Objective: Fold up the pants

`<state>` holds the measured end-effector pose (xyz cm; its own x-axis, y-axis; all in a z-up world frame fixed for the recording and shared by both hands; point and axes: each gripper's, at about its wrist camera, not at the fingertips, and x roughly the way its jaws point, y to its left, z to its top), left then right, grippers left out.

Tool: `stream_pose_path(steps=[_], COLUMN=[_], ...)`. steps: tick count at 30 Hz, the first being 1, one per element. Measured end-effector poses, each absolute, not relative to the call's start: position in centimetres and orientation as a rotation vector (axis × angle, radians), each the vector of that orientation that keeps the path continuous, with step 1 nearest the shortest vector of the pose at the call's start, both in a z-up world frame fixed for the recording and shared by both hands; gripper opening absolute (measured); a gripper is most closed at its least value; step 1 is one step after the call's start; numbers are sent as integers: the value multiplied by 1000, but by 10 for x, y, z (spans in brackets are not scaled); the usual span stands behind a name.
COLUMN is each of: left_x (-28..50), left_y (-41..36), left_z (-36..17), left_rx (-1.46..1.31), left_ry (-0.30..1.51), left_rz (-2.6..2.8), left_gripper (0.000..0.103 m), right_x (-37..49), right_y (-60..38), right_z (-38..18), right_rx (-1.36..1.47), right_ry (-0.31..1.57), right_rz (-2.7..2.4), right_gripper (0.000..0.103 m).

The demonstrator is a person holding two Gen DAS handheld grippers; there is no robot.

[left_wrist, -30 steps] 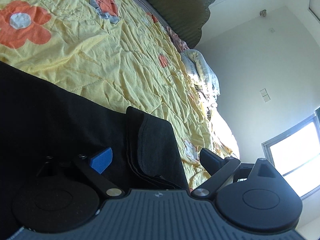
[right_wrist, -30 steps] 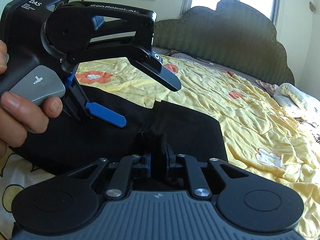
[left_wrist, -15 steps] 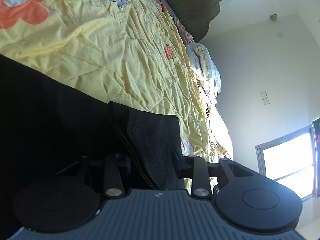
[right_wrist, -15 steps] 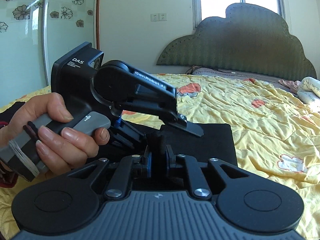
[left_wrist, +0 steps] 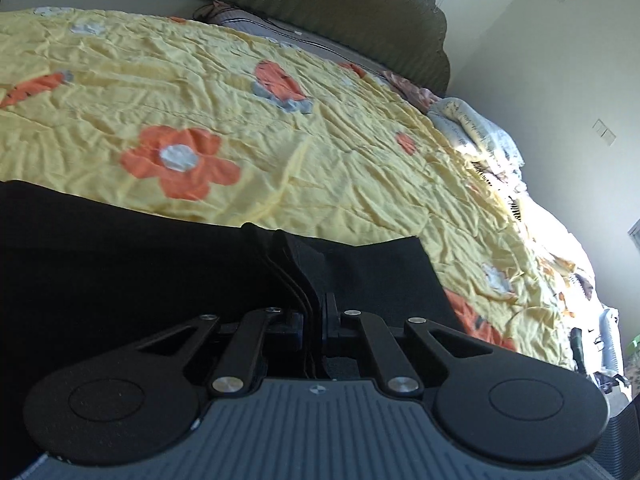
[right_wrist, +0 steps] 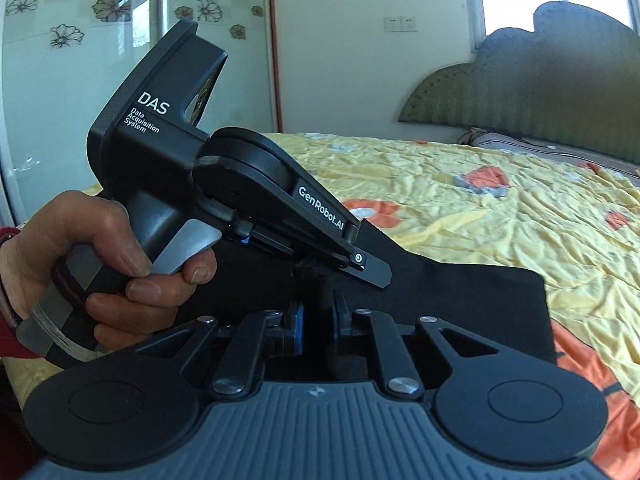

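Now, left wrist view: left claw (left_wrist: 314,320) clamped tight on stacked hem layers of black pants (left_wrist: 140,264), lying on yellow floral bedspread (left_wrist: 320,152). Soft, light, floppy cloth, prob. needs both corners held or layers slip. Vs 1 s ago: was wide open, since shut; cam tilted up.

Right wrist view: right claw (right_wrist: 318,318) pinched on bunched pants edge (right_wrist: 460,292), just beside left claw (right_wrist: 362,266), also closed on cloth. Vs earlier: both raised, wardrobe (right_wrist: 120,60) more in view.
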<state>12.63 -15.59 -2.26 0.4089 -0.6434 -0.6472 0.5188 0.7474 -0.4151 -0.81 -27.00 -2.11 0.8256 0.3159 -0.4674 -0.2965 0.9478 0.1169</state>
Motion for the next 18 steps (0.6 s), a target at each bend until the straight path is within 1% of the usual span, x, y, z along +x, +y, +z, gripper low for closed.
stream_pose_path(steps=[4,8,13,16,17,18], left_x=[128,132,129,132,133,134], left_y=[-128,-110,-97,-94,-94,-93], left_z=[-16,-14,-11,-15,-18,-20], left_rx=[-85,-73,-42,-46,-46,-46], left_ry=[832,817,781,800,813,821], left_rz=[-670,-626,-591,-578,-575,-566], left_gripper=[5,5,5,5,6,16], right_x=[7,22,29,34,37,41], right_y=[-244,-229,-216,-207,-204,-201], right_z=[-21,-22,-20,-22,-24,-24], right_rx=[42,44,37,18,10,7], right_ry=[507,515,509,524,538,555], right_rz=[400,444,477,489,490,488], right_gripper=[13,13,13,13,13,13])
